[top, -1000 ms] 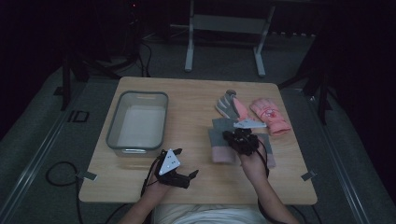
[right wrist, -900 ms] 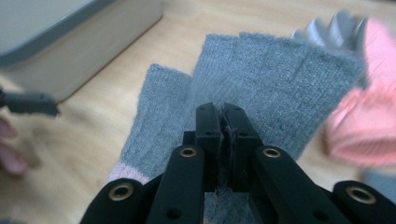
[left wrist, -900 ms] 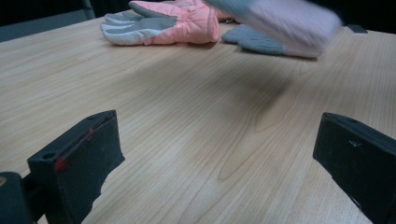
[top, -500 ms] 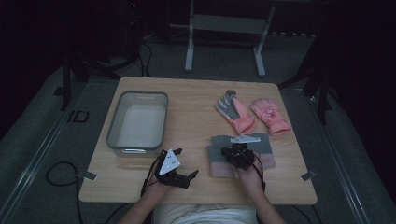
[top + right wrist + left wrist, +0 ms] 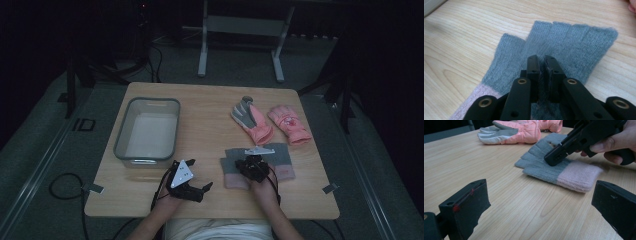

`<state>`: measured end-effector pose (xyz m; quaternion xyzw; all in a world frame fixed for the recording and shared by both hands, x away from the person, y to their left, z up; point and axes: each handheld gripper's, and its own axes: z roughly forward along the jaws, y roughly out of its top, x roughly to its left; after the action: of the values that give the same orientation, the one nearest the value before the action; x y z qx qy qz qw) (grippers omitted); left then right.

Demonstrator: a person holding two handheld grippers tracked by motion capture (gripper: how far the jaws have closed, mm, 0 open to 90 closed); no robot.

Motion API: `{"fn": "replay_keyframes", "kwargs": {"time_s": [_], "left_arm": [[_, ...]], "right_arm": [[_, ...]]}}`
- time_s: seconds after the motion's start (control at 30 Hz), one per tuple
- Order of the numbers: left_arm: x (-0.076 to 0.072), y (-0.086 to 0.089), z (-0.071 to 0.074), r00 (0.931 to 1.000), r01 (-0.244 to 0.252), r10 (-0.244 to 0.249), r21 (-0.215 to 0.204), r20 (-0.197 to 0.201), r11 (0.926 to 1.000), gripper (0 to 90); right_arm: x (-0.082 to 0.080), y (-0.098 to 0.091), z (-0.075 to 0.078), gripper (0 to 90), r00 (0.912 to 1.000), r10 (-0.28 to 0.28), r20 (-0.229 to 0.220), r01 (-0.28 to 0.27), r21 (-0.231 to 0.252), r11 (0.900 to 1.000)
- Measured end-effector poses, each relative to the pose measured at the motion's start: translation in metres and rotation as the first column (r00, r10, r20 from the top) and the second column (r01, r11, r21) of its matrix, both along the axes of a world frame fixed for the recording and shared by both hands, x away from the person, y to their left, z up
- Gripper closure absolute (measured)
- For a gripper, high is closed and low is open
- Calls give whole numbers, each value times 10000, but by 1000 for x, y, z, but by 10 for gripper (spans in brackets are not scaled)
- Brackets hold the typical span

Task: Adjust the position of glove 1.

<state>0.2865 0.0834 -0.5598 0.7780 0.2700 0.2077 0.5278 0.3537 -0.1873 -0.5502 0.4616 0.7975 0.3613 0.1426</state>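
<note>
A grey knit glove (image 5: 281,154) with a pink cuff (image 5: 579,176) lies flat on the table's near right part. My right gripper (image 5: 248,164) sits on its middle, pointing away from the person. In the right gripper view its jaws (image 5: 542,62) stand almost together with a thin fold of the grey glove (image 5: 574,40) pinched between them, and they have just been opening slightly. My left gripper (image 5: 202,189) rests low near the front edge, to the left of the glove. It is open, with bare table between its fingers (image 5: 464,205).
Two pink winter gloves (image 5: 252,122) (image 5: 289,125) lie behind the grey one. A clear plastic bin (image 5: 120,142) stands at the left of the wooden table (image 5: 210,115). A metal stand's legs rise on the floor beyond.
My right gripper has come down with the grey glove, which hung bunched above the table and now lies spread flat. The left gripper has stayed put.
</note>
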Motion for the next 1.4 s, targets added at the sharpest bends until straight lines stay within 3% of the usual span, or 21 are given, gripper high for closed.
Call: {"fn": "replay_keyframes", "kwargs": {"time_s": [0.1,0.23,0.37,0.5,0.53,0.67,0.7,0.73,0.77,0.93,0.97,1.13,1.27,1.4], "left_arm": [[0,0,0,10000,17,-17,34,23,10000,7],[0,0,0,10000,47,-47,24,-14,10000,7],[1,0,0,10000,48,-48,31,-20,10000,7],[0,0,0,10000,67,-67,39,-6,10000,7],[1,0,0,10000,74,-74,34,-14,10000,7],[1,0,0,10000,64,-64,23,-20,10000,7],[0,0,0,10000,45,-45,7,-6,10000,7],[0,0,0,10000,45,-45,7,-6,10000,7],[0,0,0,10000,53,-53,11,2,10000,7],[1,0,0,10000,75,-75,-24,-16,10000,7],[1,0,0,10000,84,-84,-17,-17,10000,7],[1,0,0,10000,93,-93,7,-18,10000,7],[1,1,0,10000,68,-68,-54,-20,10000,7],[1,0,0,10000,49,-49,-42,2,10000,7]], "right_arm": [[2,0,0,804,9999,135,49,-135,-78,9999],[3,-1,6,677,9996,289,26,-289,-105,9995],[-1,-8,21,649,9940,699,842,-680,-253,9974],[-2,-21,35,640,9874,919,1291,-881,-351,9955],[0,-37,47,640,9816,1103,1555,-1053,-405,9936],[1,-50,54,640,9778,1172,1740,-1128,-353,9930],[5,-69,62,641,9742,1163,1936,-1098,-436,9930],[5,-69,62,641,9742,1163,1936,-1098,-436,9930],[8,-82,66,643,9719,1214,2014,-1141,-478,9923],[13,-105,67,651,9697,1503,1926,-1383,-744,9876],[16,-116,67,658,9722,1435,1848,-1308,-793,9882],[21,-138,63,653,9762,1173,1822,-1015,-939,9904],[27,-146,57,640,9797,1067,1695,-911,-974,9911],[34,-152,44,618,9824,1169,1459,-1074,-711,9917]]}}
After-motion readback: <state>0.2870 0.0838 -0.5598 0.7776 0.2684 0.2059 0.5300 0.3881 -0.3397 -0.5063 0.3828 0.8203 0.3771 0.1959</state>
